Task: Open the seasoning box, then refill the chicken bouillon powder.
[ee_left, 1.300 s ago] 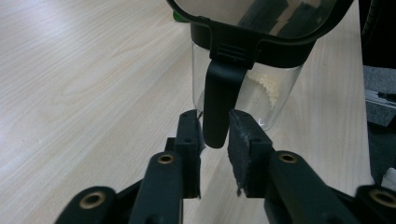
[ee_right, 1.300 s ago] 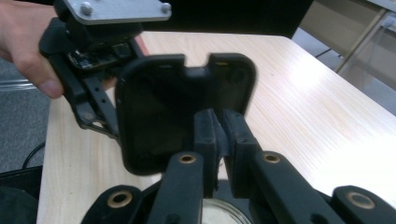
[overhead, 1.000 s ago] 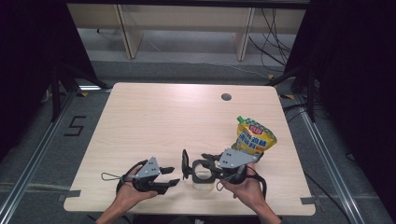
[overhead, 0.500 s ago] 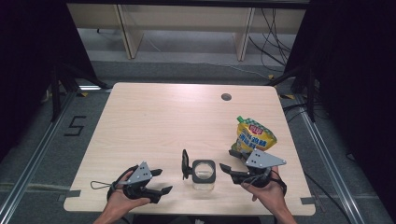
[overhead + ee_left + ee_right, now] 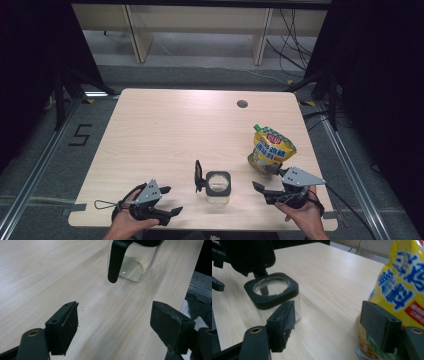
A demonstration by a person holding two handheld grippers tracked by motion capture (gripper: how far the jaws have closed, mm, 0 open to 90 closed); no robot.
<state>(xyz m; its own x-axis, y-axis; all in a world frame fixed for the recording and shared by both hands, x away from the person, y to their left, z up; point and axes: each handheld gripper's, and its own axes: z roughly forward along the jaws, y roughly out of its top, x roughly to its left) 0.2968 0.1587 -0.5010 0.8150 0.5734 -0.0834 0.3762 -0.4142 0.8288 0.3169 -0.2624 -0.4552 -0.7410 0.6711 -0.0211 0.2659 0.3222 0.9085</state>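
A clear square jar point(image 5: 218, 187) with a black rim stands near the table's front edge, its hinged black lid point(image 5: 198, 176) flipped up on its left side. A yellow printed pouch point(image 5: 272, 149) stands upright to the right of it. My left gripper point(image 5: 171, 200) lies left of the jar, apart from it. Its jaws have just been opening and hold nothing; beyond this gripper point(image 5: 115, 315) I see the jar point(image 5: 133, 263) and its lid point(image 5: 116, 260). My right gripper point(image 5: 260, 192) sits between jar and pouch, jaws also just opened, nothing between them. From the right gripper point(image 5: 328, 317), the jar point(image 5: 274, 296) is left and the pouch point(image 5: 399, 287) right.
The light wooden table point(image 5: 175, 130) has a round cable hole point(image 5: 242, 104) at its far right. Dark stands and cables lie on the floor around it. A few crumbs lie on the wood by the left gripper.
The right gripper has let go of the jar and drawn away to the right, toward the pouch. The left gripper has opened and backed off to the left. The jar stands alone.
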